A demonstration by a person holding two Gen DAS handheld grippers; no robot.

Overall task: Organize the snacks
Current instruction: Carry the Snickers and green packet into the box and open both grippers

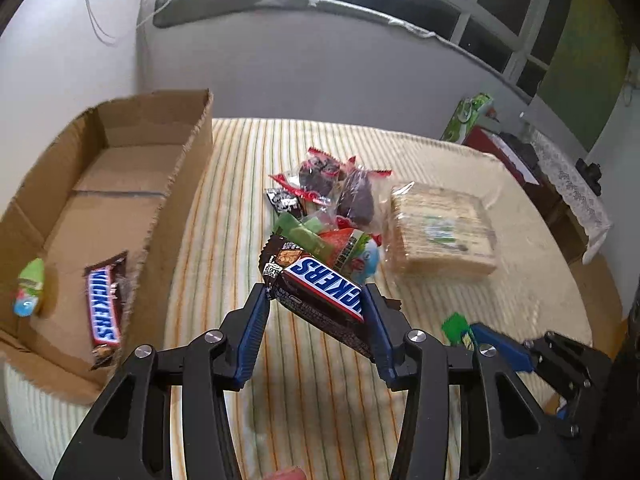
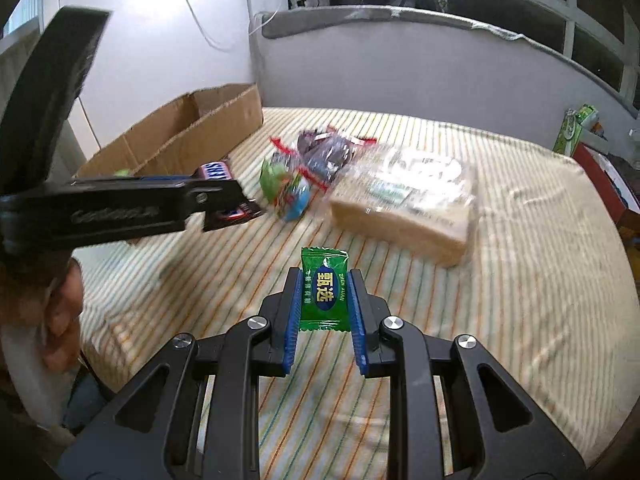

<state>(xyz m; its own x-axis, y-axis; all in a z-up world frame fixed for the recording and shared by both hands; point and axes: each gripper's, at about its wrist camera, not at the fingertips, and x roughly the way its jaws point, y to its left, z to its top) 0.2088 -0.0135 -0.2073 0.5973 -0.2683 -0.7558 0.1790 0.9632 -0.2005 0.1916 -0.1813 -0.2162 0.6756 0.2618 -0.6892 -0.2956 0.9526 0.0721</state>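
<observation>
At lower centre of the left wrist view, left gripper [image 1: 316, 300] clamped across a Snickers bar [image 1: 320, 294], long axis crosswise; cardboard box [image 1: 180, 184] lying left, nearer this hand. Right gripper [image 2: 324, 292] pinching green candy [image 2: 323, 288].

A home bedroom: a bed [image 2: 500, 240] under a striped sheet [image 1: 248, 184] fills the floor, with a padded grey headboard [image 1: 304, 60] against white walls, a barred window [image 2: 520, 4] behind it and a lace-covered side table [image 1: 568, 184] alongside.
</observation>
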